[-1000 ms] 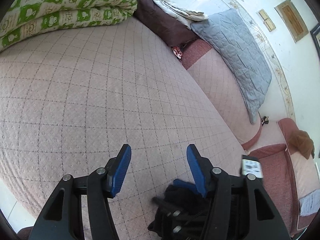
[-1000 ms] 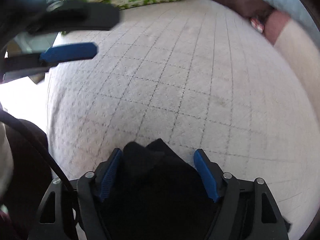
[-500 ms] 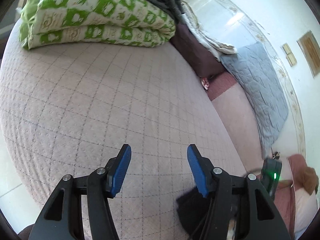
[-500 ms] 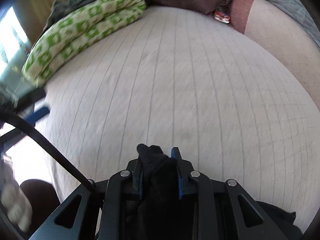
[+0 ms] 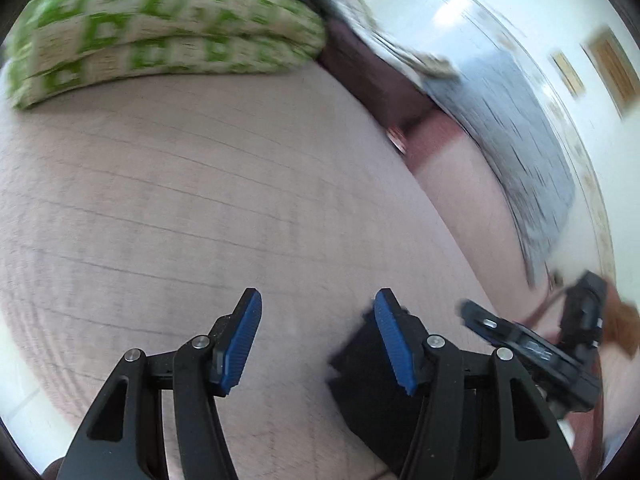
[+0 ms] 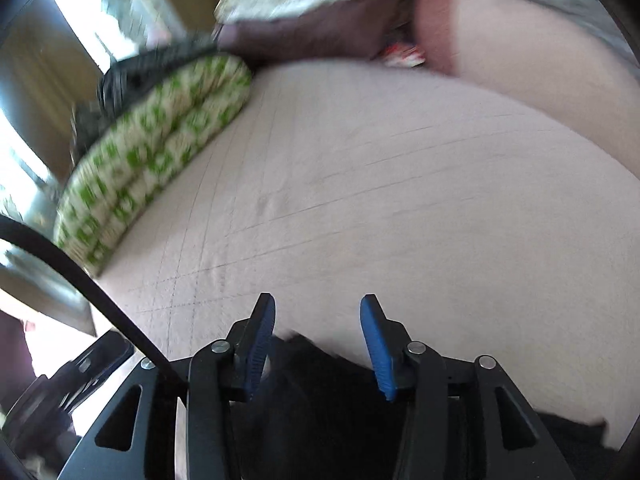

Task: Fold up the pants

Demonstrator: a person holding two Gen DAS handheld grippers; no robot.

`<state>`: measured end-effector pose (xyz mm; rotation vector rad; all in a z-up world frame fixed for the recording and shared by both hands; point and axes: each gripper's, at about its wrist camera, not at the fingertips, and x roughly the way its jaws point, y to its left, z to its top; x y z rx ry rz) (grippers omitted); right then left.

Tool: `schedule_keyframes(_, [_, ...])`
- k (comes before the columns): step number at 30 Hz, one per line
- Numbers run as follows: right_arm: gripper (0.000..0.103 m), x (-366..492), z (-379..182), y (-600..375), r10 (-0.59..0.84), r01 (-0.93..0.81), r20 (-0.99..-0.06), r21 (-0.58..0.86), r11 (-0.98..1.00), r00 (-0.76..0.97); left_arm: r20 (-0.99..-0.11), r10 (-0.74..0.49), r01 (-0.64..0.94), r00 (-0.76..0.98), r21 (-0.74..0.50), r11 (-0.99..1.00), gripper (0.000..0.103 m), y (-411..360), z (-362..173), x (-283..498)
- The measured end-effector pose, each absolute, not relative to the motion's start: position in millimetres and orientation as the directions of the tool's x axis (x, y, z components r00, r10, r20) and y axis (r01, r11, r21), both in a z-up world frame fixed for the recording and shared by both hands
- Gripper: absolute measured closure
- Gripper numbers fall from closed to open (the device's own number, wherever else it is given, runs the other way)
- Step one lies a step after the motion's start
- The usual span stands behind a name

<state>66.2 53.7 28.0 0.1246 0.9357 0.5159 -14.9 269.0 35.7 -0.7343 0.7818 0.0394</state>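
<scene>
The right gripper [image 6: 318,344] had just let its fingers spread, freeing the black pants [image 6: 320,408] beneath them on the bed [image 6: 400,200] at its near edge, probably to set a fold down. The left gripper [image 5: 318,344] stood spread and empty just left of the pants.

A home bedroom. A bed with a pinkish quilted bedspread [image 5: 208,184] fills both views. At 11 o'clock in the left wrist view lies a folded green-and-cream patterned blanket [image 5: 160,28]; a grey quilted cover [image 5: 516,136] is draped toward 2 o'clock, below a white wall with framed pictures [image 5: 612,68]. In the right wrist view, a bright window [image 6: 80,12] shows at 10 o'clock.
</scene>
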Motion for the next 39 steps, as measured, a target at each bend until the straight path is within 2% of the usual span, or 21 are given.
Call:
schedule_keyframes(3, [0.054,38.5,25.7,-36.4,0.440,-0.256,-0.744,0.359,0.898,0.503,-0.646,-0.271,-0.166,0.714,-0.532,0.831,0.045,233.3,45.9,-7.1])
schedule_keyframes(5, [0.053,15.9,12.5,-105.8,0.423,-0.135,-0.753,0.415,0.900,0.503,-0.671,-0.287,-0.100,0.684,-0.475,0.874,0.042,208.5,45.7,-1.0])
schedule_keyframes(8, [0.051,-17.1,-19.4,-205.3,0.390,0.065,-0.790,0.472,0.879,0.473,-0.768,-0.299,-0.082,0.567,-0.414,0.907,0.042,179.8,23.0,13.6])
schedule_keyframes(10, [0.053,-34.6,-38.4,-262.4,0.302,0.179,-0.831,0.424,0.888,0.468,-0.829,-0.268,-0.111,0.491,-0.365,0.924,0.042,171.7,5.2,20.5])
schedule_keyframes(11, [0.061,-41.7,-44.0,-287.3,0.250,0.229,-0.845,0.392,0.891,0.472,-0.839,-0.245,-0.107,0.485,-0.335,0.936,0.042,168.1,2.3,21.0])
schedule_keyframes(12, [0.077,-48.7,-47.6,-309.5,0.233,0.267,-0.840,0.399,0.877,0.490,-0.839,-0.228,-0.098,0.493,-0.314,0.944,0.042,165.0,4.3,19.6])
schedule_keyframes(13, [0.102,-55.8,-50.0,-331.4,0.245,0.303,-0.824,0.439,0.846,0.512,-0.840,-0.213,-0.094,0.499,-0.297,0.950,0.042,162.6,5.7,18.1])
schedule_keyframes(14, [0.103,-65.2,-49.6,-352.1,0.218,0.364,-0.815,0.457,0.812,0.537,-0.844,-0.196,-0.091,0.500,-0.276,0.957,0.042,160.2,4.9,16.1])
schedule_keyframes(15, [0.102,-74.8,-44.3,-365.7,0.157,0.415,-0.809,0.444,0.794,0.566,-0.847,-0.185,-0.089,0.499,-0.263,0.961,0.042,158.6,3.2,14.4])
schedule_keyframes(17, [0.067,-84.8,-30.9,-370.3,-0.036,0.493,-0.844,0.278,0.825,0.536,-0.846,-0.169,-0.082,0.506,-0.242,0.967,0.042,156.4,3.8,12.6])
schedule_keyframes(19, [0.055,-98.2,-19.3,-371.1,-0.024,0.456,-0.817,0.297,0.839,0.576,-0.844,-0.165,-0.081,0.510,-0.239,0.968,0.042,156.0,3.7,11.3])
schedule_keyframes(22, [0.044,-127.2,-17.6,-378.8,0.099,0.412,-0.786,0.422,0.808,0.610,-0.841,-0.175,-0.081,0.512,-0.250,0.965,0.041,158.3,2.0,6.0])
schedule_keyframes(26, [0.044,-140.0,-29.3,-364.7,0.229,0.379,-0.776,0.514,0.770,0.588,-0.833,-0.204,-0.103,0.515,-0.296,0.950,0.041,164.2,1.8,2.7])
schedule_keyframes(33, [0.044,-135.8,-36.5,-338.2,0.203,0.363,-0.825,0.434,0.825,0.527,-0.829,-0.215,-0.104,0.516,-0.310,0.945,0.041,172.4,2.5,1.3])
schedule_keyframes(34, [0.049,-135.0,-37.1,-334.0,0.201,0.357,-0.837,0.418,0.835,0.510,-0.829,-0.215,-0.107,0.516,-0.312,0.944,0.041,172.4,2.5,1.0])
schedule_keyframes(35, [0.069,-133.9,-36.9,-328.6,0.203,0.347,-0.847,0.404,0.847,0.491,-0.830,-0.217,-0.109,0.514,-0.314,0.943,0.041,173.1,2.3,1.4])
schedule_keyframes(37, [0.090,-133.7,-34.1,-319.7,0.178,0.338,-0.874,0.352,0.873,0.452,-0.833,-0.217,-0.109,0.509,-0.313,0.944,0.041,172.1,1.8,3.4])
schedule_keyframes(39, [0.096,-139.4,-26.5,-320.6,0.185,0.332,-0.867,0.363,0.870,0.462,-0.834,-0.222,-0.112,0.506,-0.318,0.941,0.041,175.6,2.9,5.3])
